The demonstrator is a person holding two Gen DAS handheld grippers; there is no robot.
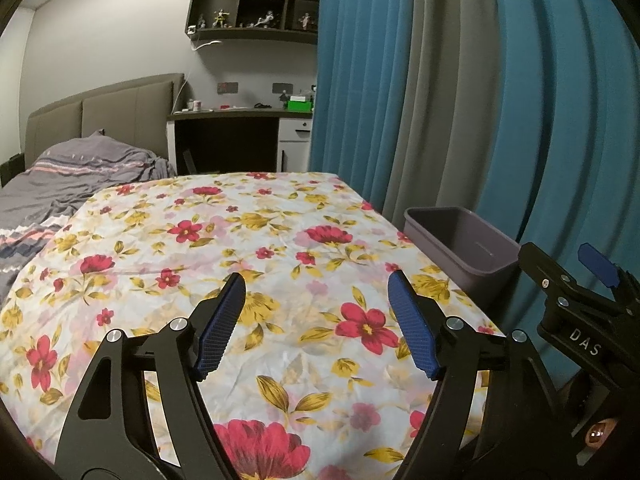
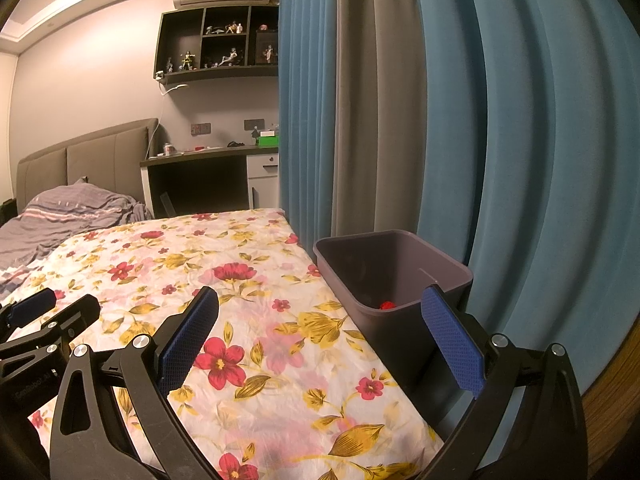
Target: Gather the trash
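One bin [image 2: 394, 276] beside floral cloth [image 2: 256, 280]; possibly trash inside.

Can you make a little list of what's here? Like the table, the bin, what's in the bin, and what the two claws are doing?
table: covered by a flowered cloth, no loose trash visible on it
bin: grey bin, beside the table's right edge, by the blue curtain
in bin: small red thing
left claw: open, holding nothing
right claw: open, holding nothing

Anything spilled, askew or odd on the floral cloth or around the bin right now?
Nothing stands out. The floral cloth lies flat with no litter showing; the grey bin stands upright beside it, one small red item inside. Both tools are empty.
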